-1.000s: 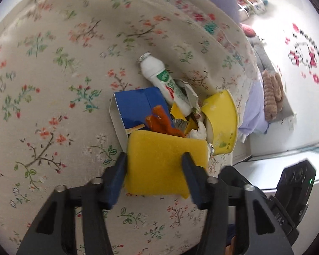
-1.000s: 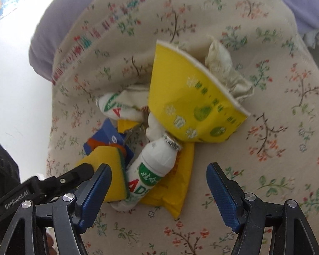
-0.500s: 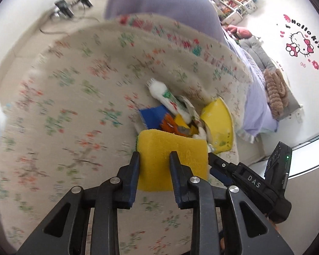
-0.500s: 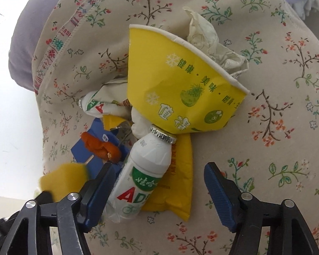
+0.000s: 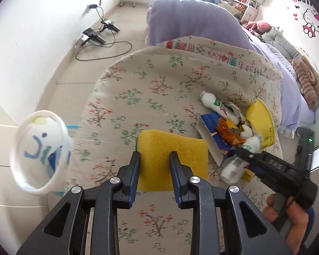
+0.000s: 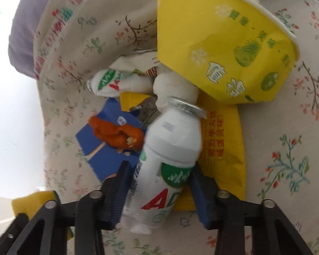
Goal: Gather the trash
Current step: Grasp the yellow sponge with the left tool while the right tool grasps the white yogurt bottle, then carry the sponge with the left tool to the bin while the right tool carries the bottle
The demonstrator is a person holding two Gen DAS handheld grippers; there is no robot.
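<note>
My left gripper (image 5: 155, 155) is shut on a yellow sponge (image 5: 180, 148), held above the floral bedspread (image 5: 151, 89), left of the trash pile. In the right wrist view my right gripper (image 6: 160, 167) has its jaws closing on a white AD bottle (image 6: 172, 140); both pads touch its sides. The pile holds a second white bottle (image 6: 108, 82), a yellow paper bowl (image 6: 219, 42), a blue carton (image 6: 104, 148), an orange scrap (image 6: 114, 131) and a yellow wrapper (image 6: 223, 148). The left wrist view shows the right gripper (image 5: 244, 155) at the pile's near edge.
A white cup with blue marks (image 5: 40, 150) shows blurred at the left, beyond the bed's edge. A purple pillow (image 5: 191, 19) lies past the bedspread. Cables and chargers (image 5: 97, 36) lie on the floor. A hand (image 5: 287, 216) holds the right gripper.
My left gripper closed on the sponge and lifted it back from the pile. My right gripper came down over the white bottle and its jaws narrowed around it.
</note>
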